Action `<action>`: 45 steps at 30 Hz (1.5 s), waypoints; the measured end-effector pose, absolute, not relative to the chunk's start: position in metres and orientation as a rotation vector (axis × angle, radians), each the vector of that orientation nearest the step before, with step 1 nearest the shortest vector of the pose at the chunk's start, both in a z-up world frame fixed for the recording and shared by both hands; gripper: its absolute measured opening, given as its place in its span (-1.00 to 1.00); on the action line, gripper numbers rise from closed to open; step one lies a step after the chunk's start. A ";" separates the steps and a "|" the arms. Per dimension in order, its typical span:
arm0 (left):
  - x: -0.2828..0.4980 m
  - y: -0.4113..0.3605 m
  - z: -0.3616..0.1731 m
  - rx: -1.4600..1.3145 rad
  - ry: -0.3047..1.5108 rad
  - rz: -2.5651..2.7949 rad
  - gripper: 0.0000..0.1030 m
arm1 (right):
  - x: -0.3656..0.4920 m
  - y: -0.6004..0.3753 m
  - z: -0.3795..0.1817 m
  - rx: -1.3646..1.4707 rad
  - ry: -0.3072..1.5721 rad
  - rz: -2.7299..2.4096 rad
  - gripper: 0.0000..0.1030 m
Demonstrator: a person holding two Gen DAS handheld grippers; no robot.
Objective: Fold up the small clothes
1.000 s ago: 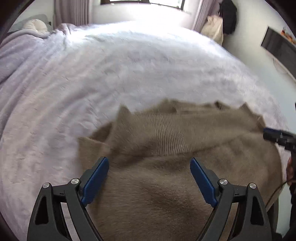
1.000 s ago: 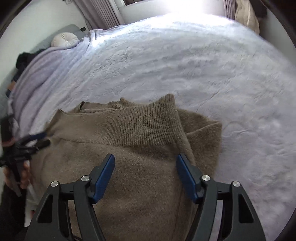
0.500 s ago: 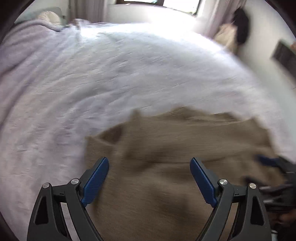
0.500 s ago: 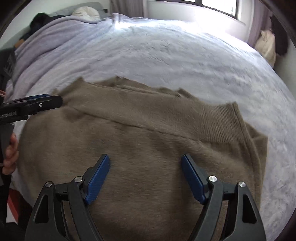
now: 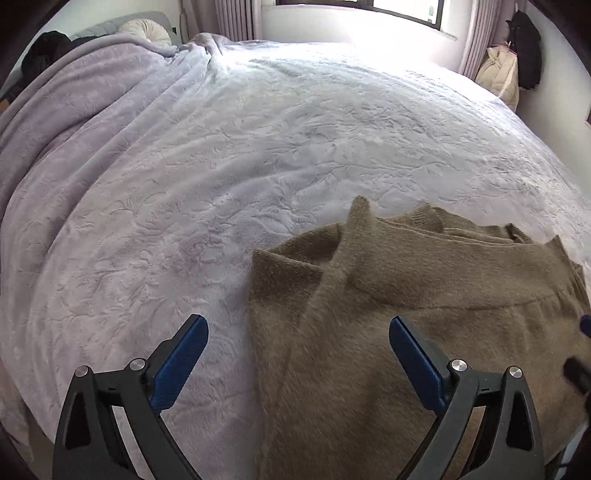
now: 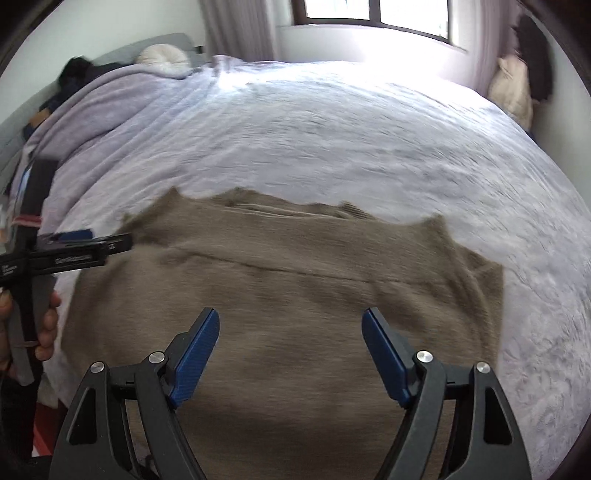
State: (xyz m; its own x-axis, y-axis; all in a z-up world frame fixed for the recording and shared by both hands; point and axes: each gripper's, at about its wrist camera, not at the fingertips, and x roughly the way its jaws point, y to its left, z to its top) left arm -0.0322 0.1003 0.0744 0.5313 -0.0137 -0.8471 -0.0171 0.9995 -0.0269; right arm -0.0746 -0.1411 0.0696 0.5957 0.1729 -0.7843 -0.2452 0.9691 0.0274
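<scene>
A brown knitted sweater (image 5: 424, 332) is lying partly folded on the near part of a bed, on a pale lilac bedspread (image 5: 258, 147) with a pressed flower pattern. The left gripper (image 5: 298, 341) is hanging over the left edge of the sweater with its jaws spread wide. They have just been opening further, and only the sweater's edge and the bedspread are lying under the gap; the blue pads are not pressing on anything. The right gripper (image 6: 290, 334) is hanging over the middle of the sweater, also released, and nothing is clamped between its pads.

The left wrist view is showing the left corner of the sweater sharply, with a folded flap and a ribbed band behind it. The right gripper is appearing there only as a dark blur at the right edge. The right wrist view is blurred, but it is showing the full width of the sweater, including the right side, where a lower layer is sticking out. It is also showing the left gripper from the side, with the person's fingers (image 6: 48, 325) around its handle. There is small white writing on this gripper's body, but it is too blurred to read.

Both views are showing a round cushion (image 6: 162, 57) at the head of the bed and a window (image 6: 373, 14) behind.
</scene>
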 end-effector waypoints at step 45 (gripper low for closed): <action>-0.104 0.135 0.033 -0.414 1.110 -0.316 0.94 | -0.190 -0.190 0.045 -0.108 0.882 0.275 0.68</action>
